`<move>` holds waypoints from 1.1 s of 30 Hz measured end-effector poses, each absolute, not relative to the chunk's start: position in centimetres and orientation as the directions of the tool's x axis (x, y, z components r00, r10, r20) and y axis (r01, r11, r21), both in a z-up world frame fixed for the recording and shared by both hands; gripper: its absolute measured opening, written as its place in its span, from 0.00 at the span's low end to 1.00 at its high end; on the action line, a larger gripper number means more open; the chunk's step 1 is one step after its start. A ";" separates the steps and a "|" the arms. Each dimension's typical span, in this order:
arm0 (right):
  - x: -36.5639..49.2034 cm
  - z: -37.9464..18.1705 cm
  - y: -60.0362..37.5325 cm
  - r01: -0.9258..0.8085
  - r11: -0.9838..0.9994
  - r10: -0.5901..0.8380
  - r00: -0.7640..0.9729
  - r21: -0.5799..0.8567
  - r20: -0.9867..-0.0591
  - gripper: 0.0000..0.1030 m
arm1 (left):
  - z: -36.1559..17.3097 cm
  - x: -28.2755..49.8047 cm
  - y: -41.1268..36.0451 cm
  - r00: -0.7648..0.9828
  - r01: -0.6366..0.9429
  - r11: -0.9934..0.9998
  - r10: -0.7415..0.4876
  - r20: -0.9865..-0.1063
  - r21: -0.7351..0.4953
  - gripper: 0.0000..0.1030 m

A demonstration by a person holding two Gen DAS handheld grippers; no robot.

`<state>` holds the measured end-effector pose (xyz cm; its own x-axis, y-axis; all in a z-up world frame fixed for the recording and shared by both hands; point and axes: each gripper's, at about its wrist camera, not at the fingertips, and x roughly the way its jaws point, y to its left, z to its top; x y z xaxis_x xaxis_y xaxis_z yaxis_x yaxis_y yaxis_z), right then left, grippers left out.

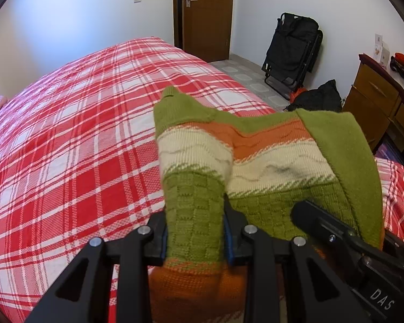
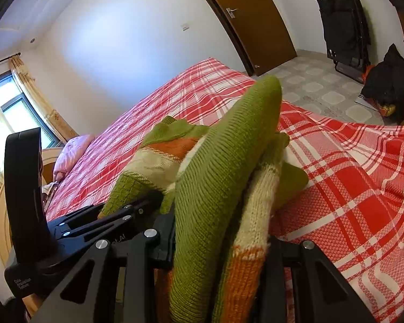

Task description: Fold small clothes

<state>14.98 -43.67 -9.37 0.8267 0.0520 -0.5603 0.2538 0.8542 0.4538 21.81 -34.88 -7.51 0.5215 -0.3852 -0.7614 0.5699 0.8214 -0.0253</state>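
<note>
While both claws clamp the knitted sweater low in the frame, most of it hangs forward over the plaid bed, its green collar end reaching toward centre frame. The left claw is closed on a green basket-weave section; the right claw is closed on a thick bunch of green, cream and orange layers. That bunched grip is the risk: several loose layers could slide out unevenly, skewing the fold. With the claws so close together, slack between them may sag and crease when laid down.
</note>
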 end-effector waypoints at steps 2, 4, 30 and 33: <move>14.9 -9.4 -43.6 0.253 0.857 0.050 0.826 0.450 -0.561 0.33 | -7.6 21.9 -35.0 0.521 0.569 0.822 -0.385 -0.762 -0.026 0.31; 15.0 -9.4 -43.5 0.253 0.857 0.051 0.826 0.449 -0.562 0.33 | -7.6 21.9 -34.9 0.521 0.569 0.822 -0.386 -0.762 -0.027 0.31; 16.6 -10.5 -43.8 0.246 0.869 0.064 0.805 0.430 -0.590 0.34 | -7.5 21.9 -34.6 0.583 0.523 0.850 -0.307 -0.753 0.058 0.35; 16.6 -11.7 -45.0 0.274 0.835 0.081 0.796 0.477 -0.600 0.38 | -8.0 21.9 -34.8 0.608 0.522 0.848 -0.294 -0.738 0.092 0.43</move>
